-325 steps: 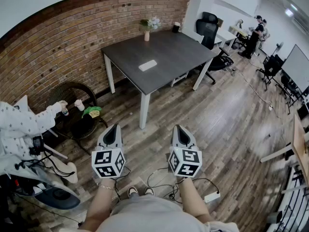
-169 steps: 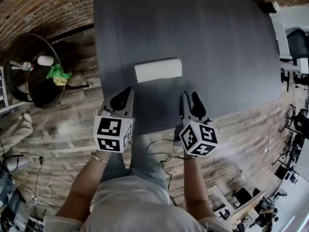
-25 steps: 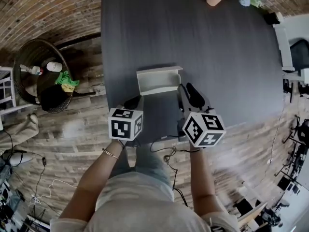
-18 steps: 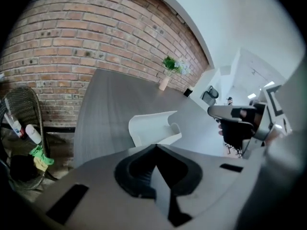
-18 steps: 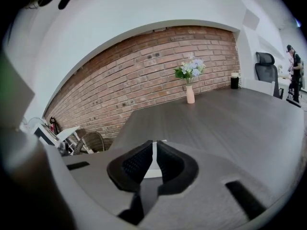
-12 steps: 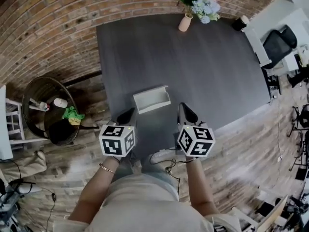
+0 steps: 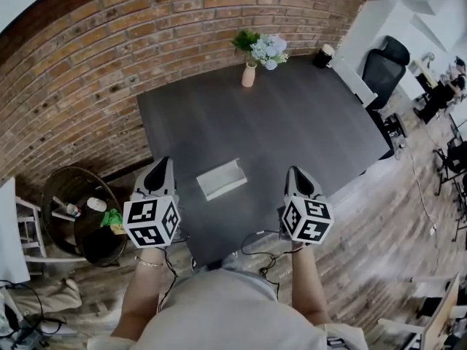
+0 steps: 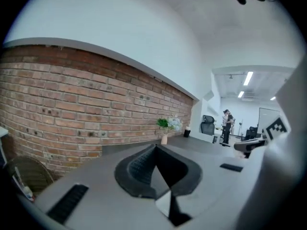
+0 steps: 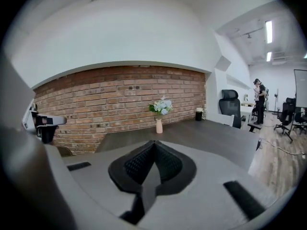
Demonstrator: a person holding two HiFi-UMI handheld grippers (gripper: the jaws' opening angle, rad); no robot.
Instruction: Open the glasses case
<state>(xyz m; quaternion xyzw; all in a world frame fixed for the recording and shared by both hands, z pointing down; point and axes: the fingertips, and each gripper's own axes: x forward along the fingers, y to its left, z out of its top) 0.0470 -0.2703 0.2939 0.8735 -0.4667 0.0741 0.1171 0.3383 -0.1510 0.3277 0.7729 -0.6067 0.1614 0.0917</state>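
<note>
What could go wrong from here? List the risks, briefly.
1. The glasses case lies unheld between the left gripper and right gripper, both shut and empty, held off the table; a careless descent could shove it toward the near edge.
2. Cables hanging by the person's legs could snag.

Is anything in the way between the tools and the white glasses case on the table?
Nothing visible. Only bare dark table lies between the glasses case and the left tool and right tool. The flower vase stands far behind, near the wall.
</note>
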